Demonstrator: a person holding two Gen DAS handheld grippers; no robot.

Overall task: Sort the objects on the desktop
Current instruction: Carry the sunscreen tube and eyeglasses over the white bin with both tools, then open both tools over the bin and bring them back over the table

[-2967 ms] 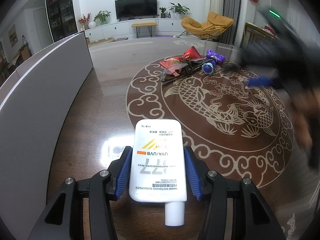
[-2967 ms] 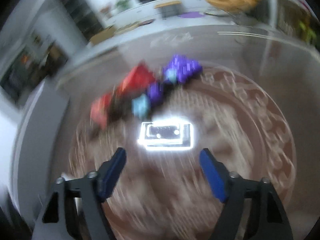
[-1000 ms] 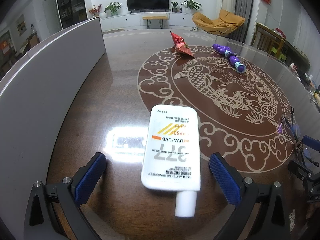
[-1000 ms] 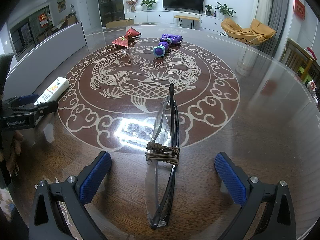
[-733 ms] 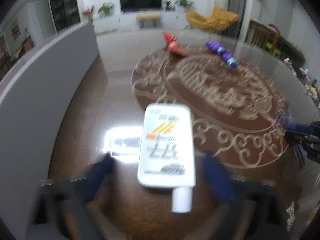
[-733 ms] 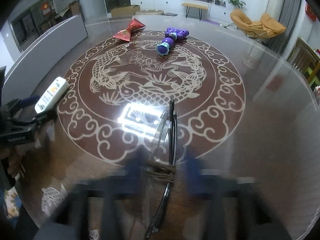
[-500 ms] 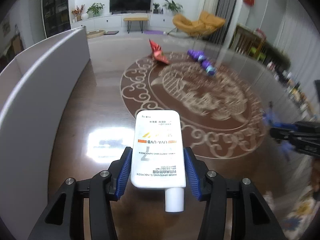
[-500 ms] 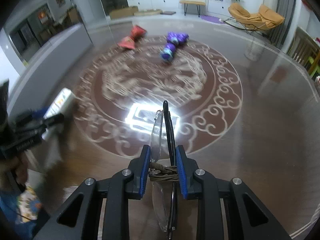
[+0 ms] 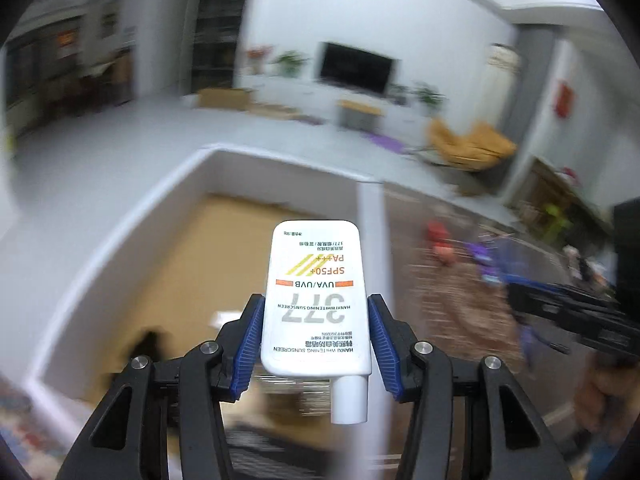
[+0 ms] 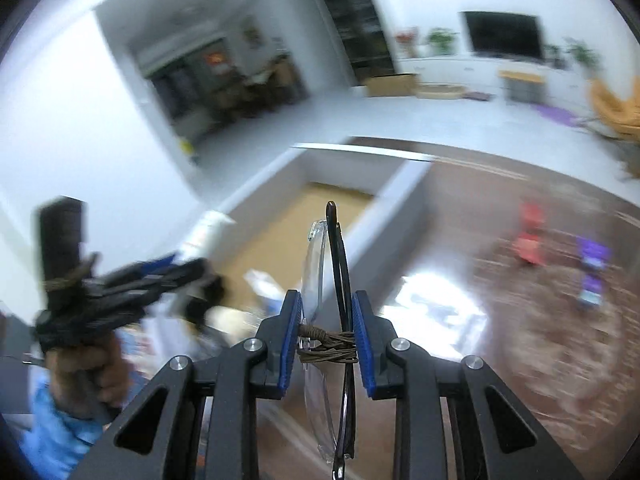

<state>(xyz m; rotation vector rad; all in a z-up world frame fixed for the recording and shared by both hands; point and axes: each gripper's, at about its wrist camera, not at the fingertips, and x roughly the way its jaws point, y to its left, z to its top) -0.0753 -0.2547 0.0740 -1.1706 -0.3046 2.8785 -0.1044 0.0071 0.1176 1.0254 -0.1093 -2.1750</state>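
My left gripper (image 9: 316, 320) is shut on a white sunscreen tube (image 9: 316, 300), cap towards the camera, held in the air over the white-walled box (image 9: 120, 248) with a cardboard floor. My right gripper (image 10: 326, 320) is shut on folded black-framed glasses (image 10: 340, 264) tied with brown cord, also lifted, pointing at the same box (image 10: 384, 208). In the right wrist view the left gripper (image 10: 132, 284) and the hand holding it appear blurred at the left. The right gripper (image 9: 568, 312) shows blurred at the right of the left wrist view.
A red folded object (image 10: 528, 240) and a purple toy (image 10: 592, 268) lie on the brown patterned table (image 10: 540, 320) to the right of the box. Dark and pale items (image 9: 148, 344) lie blurred on the box floor. Living room furniture stands beyond.
Both grippers closed on their objects, the left on the sunscreen tube and the right on the glasses, then lifted them off the table and swung left towards the white box.
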